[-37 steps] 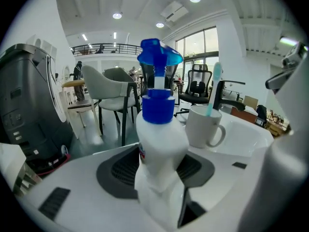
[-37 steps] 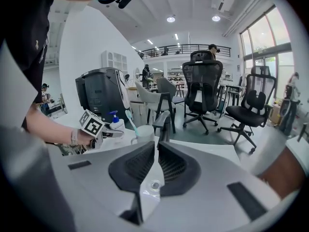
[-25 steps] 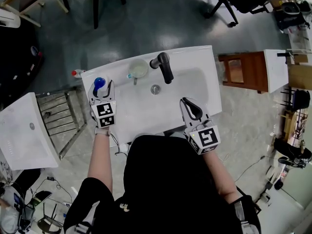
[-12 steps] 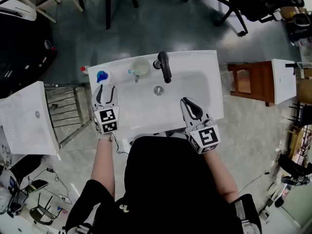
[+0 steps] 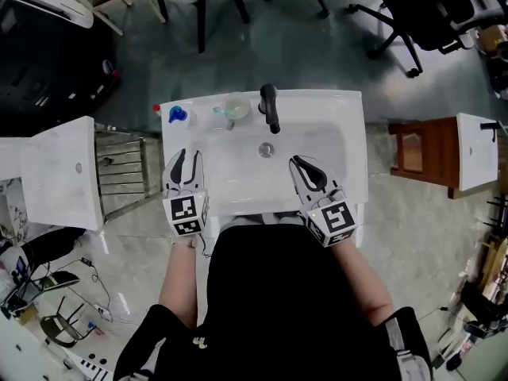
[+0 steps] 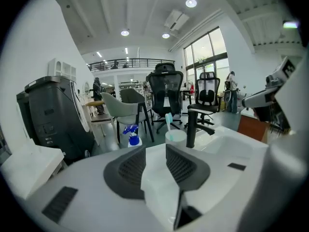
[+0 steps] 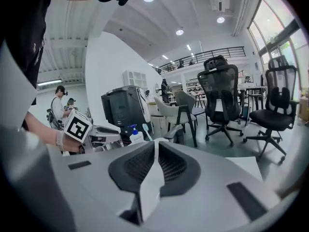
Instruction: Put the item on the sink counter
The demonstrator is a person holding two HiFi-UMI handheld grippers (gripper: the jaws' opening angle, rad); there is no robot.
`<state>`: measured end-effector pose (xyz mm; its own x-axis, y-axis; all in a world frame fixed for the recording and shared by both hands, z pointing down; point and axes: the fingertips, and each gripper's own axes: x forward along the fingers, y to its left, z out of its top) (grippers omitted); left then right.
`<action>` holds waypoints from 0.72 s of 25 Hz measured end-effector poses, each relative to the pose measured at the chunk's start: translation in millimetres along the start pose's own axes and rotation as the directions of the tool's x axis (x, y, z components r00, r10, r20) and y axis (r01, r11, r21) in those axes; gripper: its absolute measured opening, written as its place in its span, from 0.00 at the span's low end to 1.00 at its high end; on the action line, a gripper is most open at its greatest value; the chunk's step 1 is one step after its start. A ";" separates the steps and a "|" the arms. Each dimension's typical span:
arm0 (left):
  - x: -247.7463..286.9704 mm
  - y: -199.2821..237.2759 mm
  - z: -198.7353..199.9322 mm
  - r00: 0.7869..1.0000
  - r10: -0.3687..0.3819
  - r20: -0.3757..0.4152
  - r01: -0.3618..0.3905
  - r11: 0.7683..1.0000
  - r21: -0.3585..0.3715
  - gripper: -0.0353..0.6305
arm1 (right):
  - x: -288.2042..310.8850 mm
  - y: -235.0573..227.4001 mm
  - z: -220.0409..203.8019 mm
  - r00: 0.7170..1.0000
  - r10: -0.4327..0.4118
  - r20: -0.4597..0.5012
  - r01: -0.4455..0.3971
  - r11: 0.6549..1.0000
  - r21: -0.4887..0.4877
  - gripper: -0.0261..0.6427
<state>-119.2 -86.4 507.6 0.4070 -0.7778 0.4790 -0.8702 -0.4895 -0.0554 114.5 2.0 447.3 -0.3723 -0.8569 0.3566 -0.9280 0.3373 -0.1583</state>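
Observation:
A small spray bottle with a blue head stands on the back left corner of the white sink counter; it also shows ahead in the left gripper view as the spray bottle. My left gripper hovers over the counter's front left, well short of the bottle. Its jaws are closing with nothing between them, and the left gripper still shows a gap. My right gripper is shut and empty over the basin's front right, its jaws meeting in the right gripper view.
A cup with a toothbrush and a black faucet stand along the counter's back edge; the drain is mid-basin. A metal rack and white cabinet sit left, a wooden stool right, office chairs behind.
My left gripper has drawn back from around the blue-headed bottle toward the counter's front edge, leaving the bottle standing at the back left corner. Its jaws have narrowed. The right gripper has barely moved.

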 end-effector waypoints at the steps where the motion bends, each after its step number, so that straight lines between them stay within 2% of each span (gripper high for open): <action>1: -7.0 -4.3 3.3 1.000 0.002 0.006 -0.002 1.000 -0.009 0.26 | -0.7 0.7 1.7 1.000 0.013 0.007 -0.013 1.000 -0.002 0.11; 8: -48.8 -48.3 23.4 0.998 -0.027 0.053 0.030 0.998 -0.059 0.11 | -4.9 12.3 7.3 0.993 0.111 0.035 -0.110 0.994 -0.016 0.10; 11: -61.3 -69.3 31.9 0.995 -0.067 0.079 0.074 0.993 -0.093 0.09 | -6.2 22.0 10.0 0.985 0.165 0.046 -0.164 0.986 -0.033 0.11; 18: -74.0 -107.4 35.7 0.988 -0.138 0.070 0.147 0.978 -0.149 0.09 | -7.2 34.0 16.2 0.972 0.232 0.046 -0.230 0.971 -0.059 0.11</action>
<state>-45.9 9.6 446.8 0.5416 -0.7284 0.4197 -0.8325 -0.5342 0.1472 85.9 13.3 424.5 -0.5767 -0.7719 0.2674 -0.8169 0.5473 -0.1818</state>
